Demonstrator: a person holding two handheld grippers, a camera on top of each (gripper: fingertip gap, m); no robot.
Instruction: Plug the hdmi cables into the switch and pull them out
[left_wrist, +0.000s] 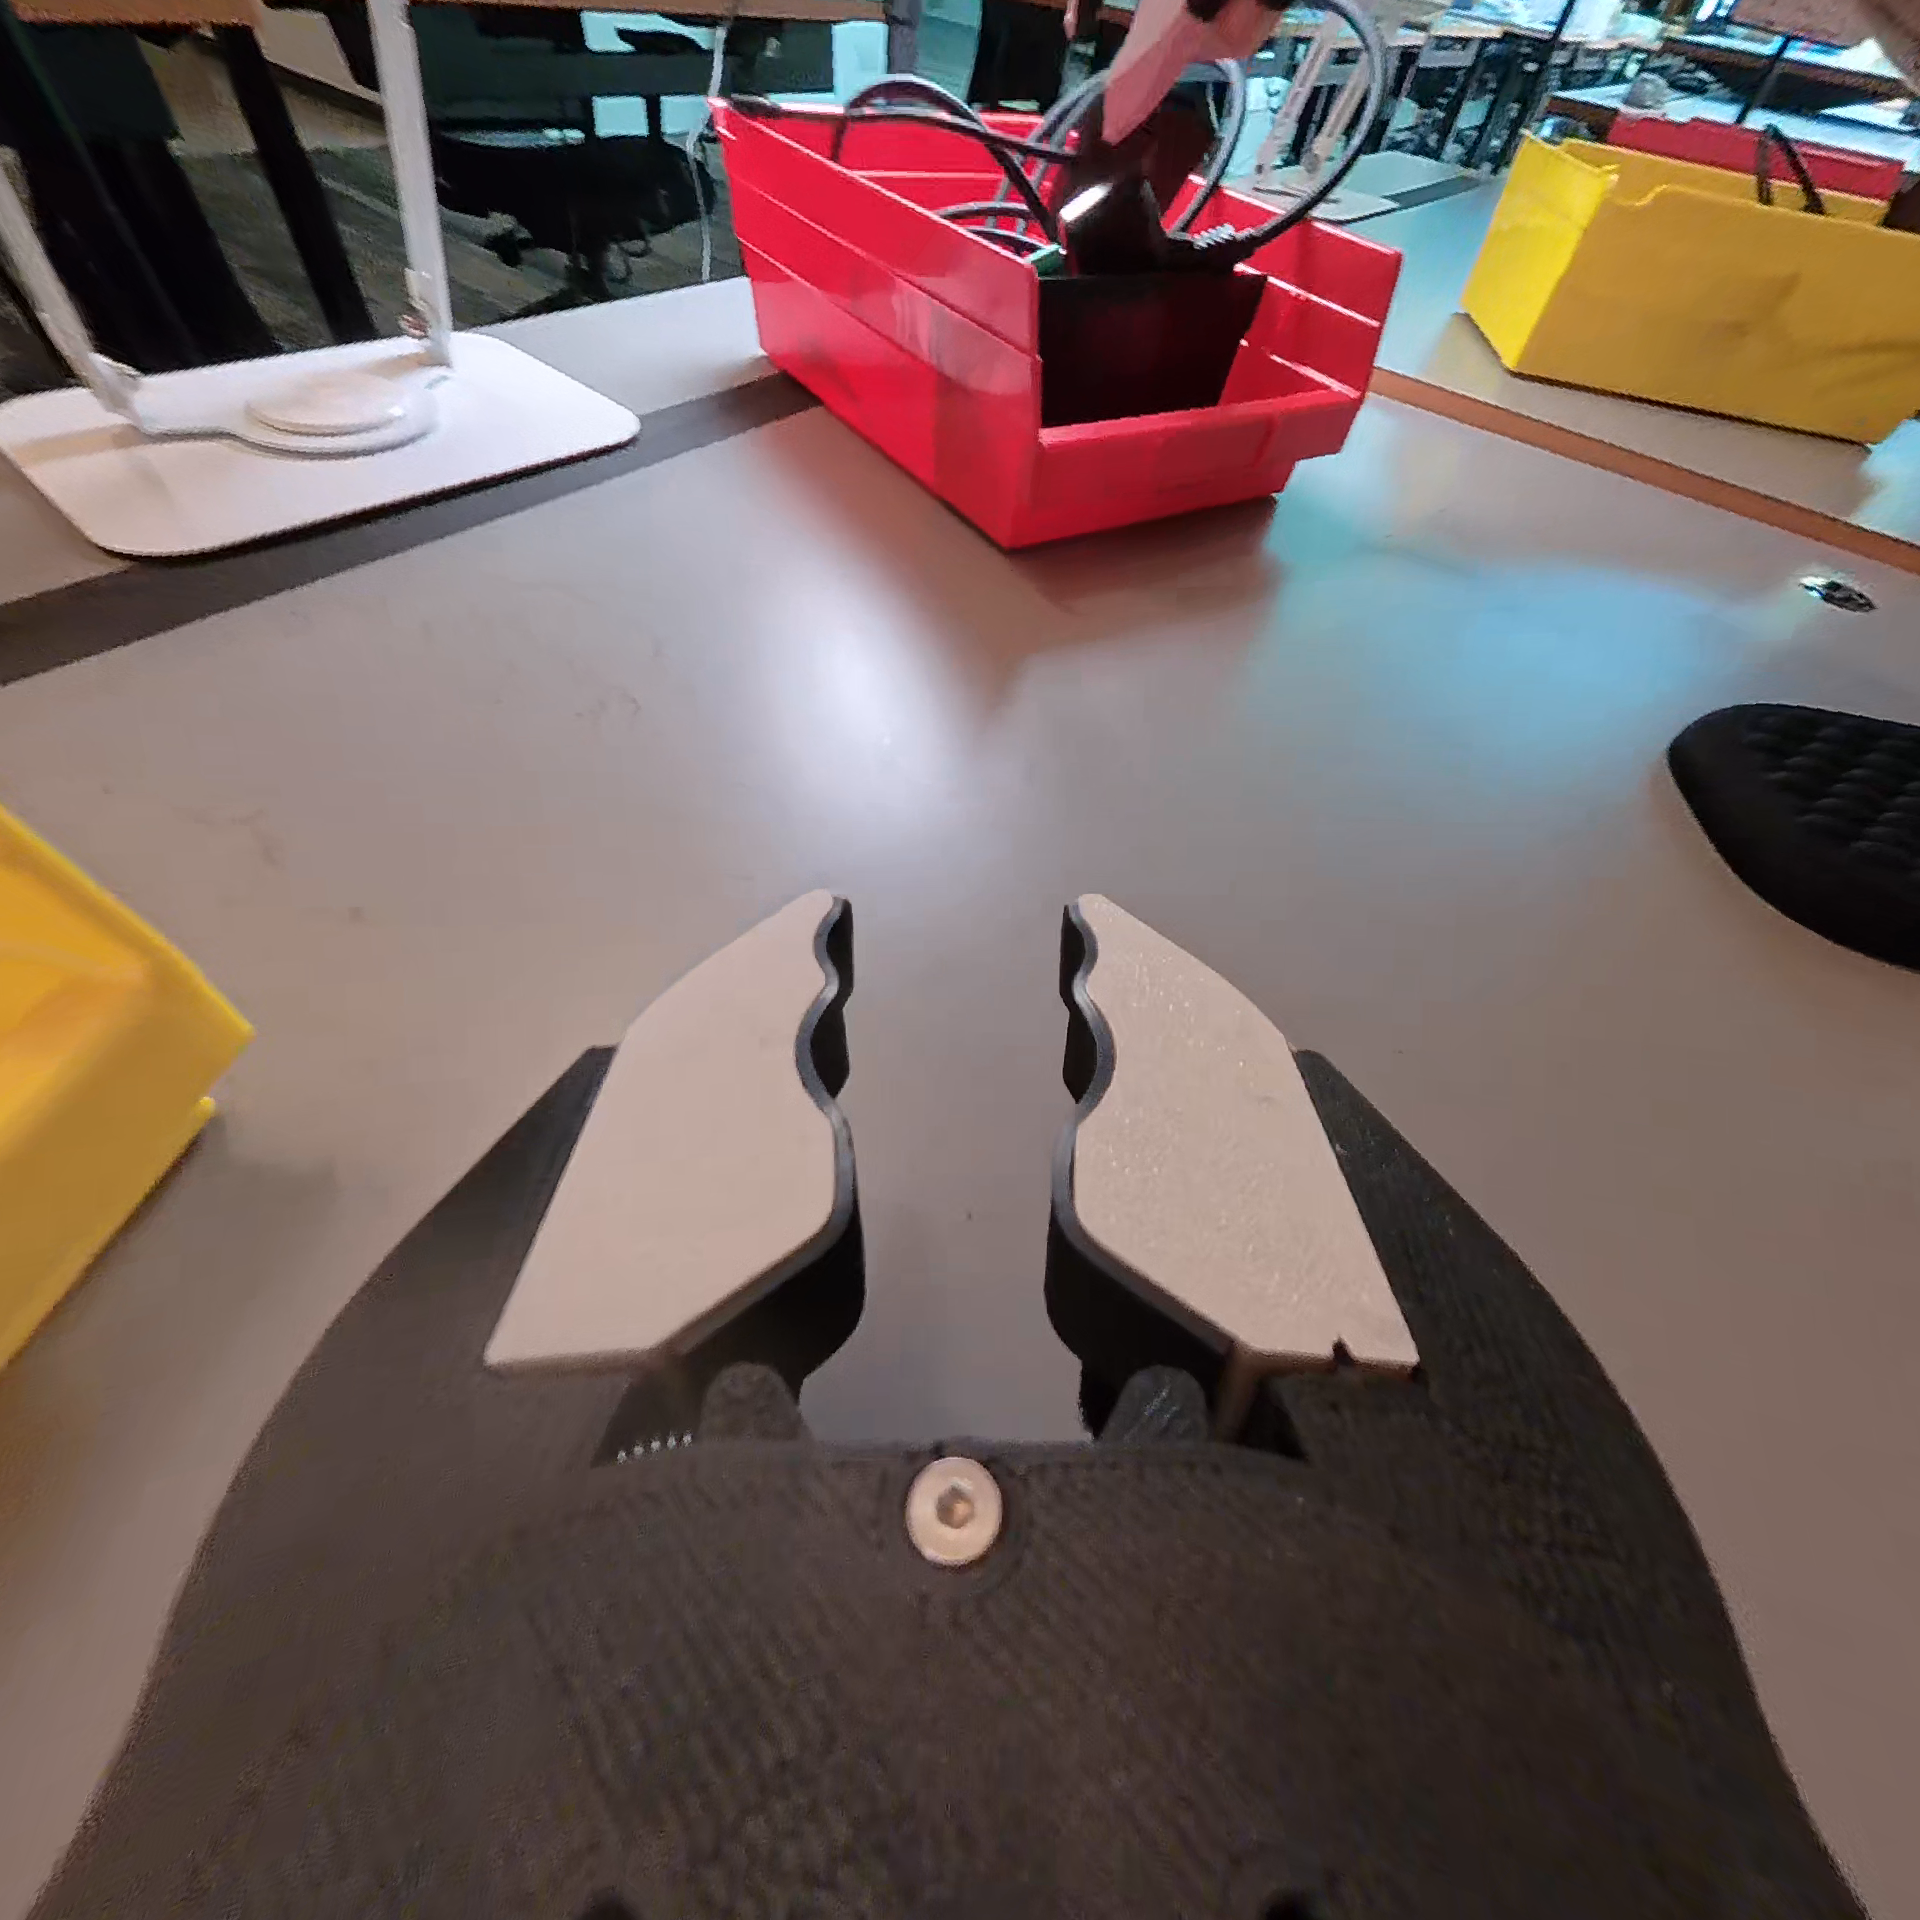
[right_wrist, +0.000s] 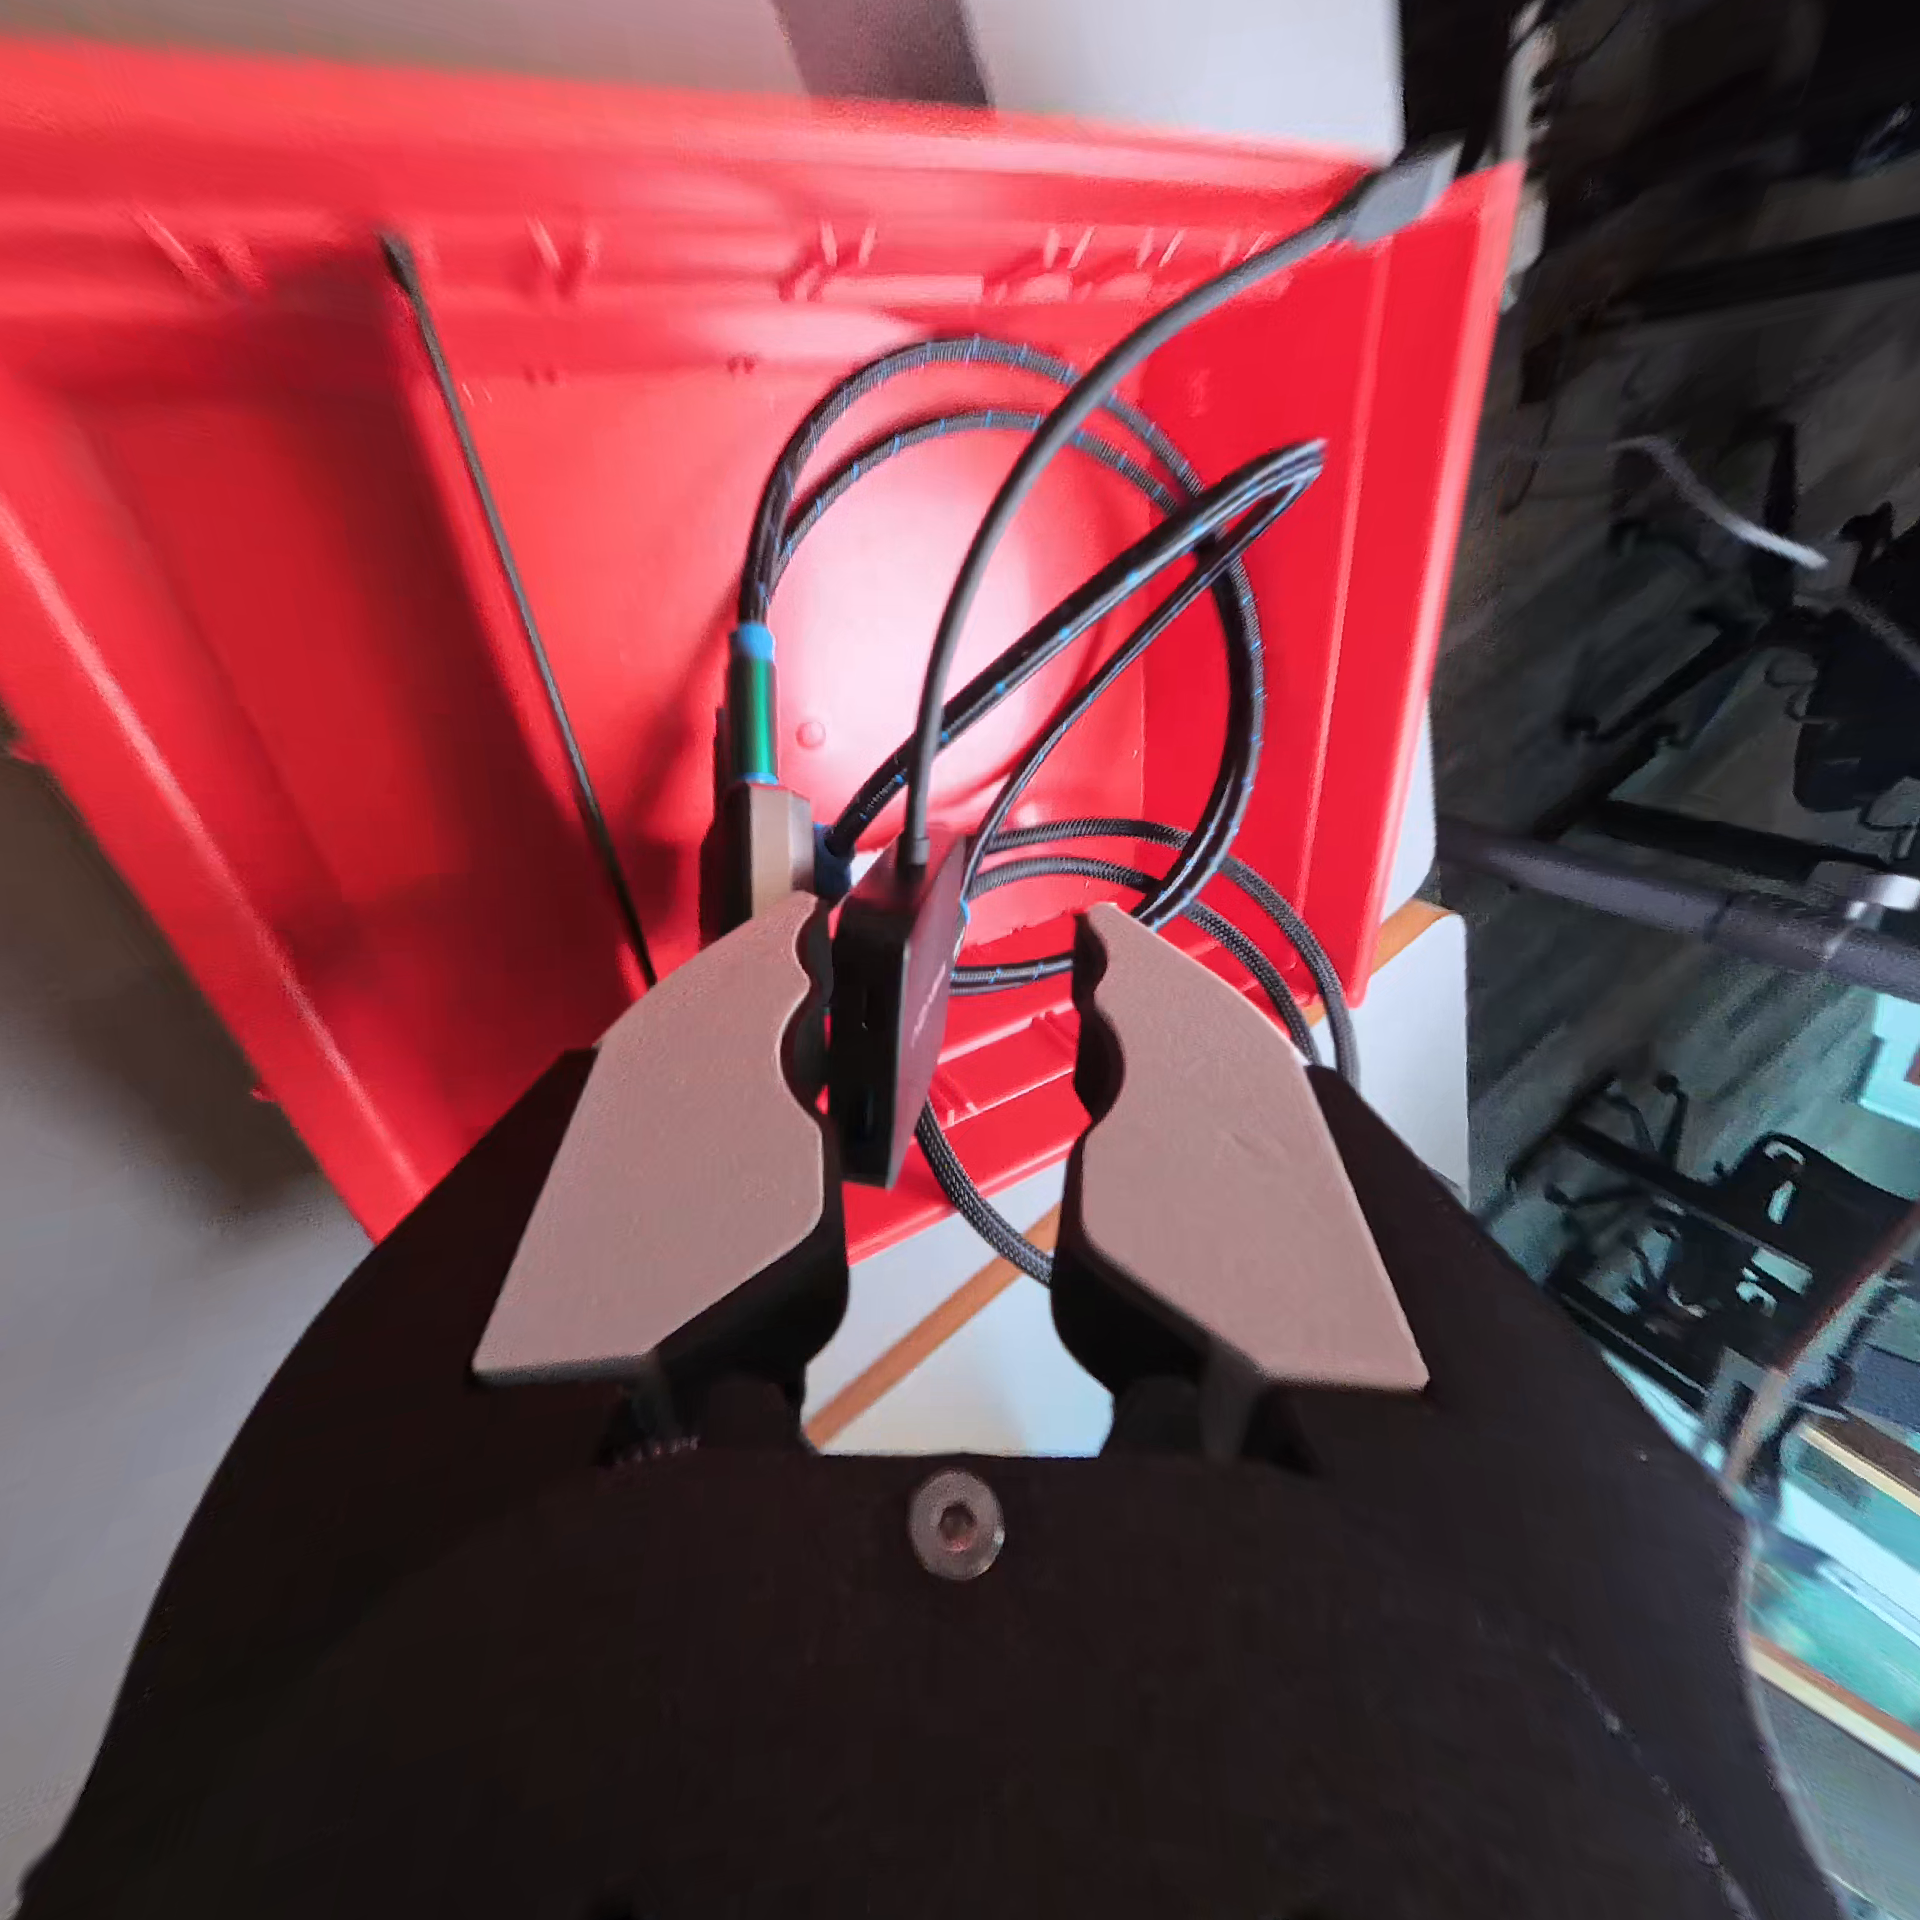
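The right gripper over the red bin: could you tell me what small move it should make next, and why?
Probably close the right gripper: the small black switch box sits between its open jaws, against one finger, above the red plastic bin.

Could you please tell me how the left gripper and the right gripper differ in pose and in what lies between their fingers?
The left gripper hovers low over bare grey tabletop, while the right gripper is over the red plastic bin. Nothing sits between the left gripper's fingers; a small black box-shaped switch with braided cables sits between the right gripper's, against one finger. Both stand open.
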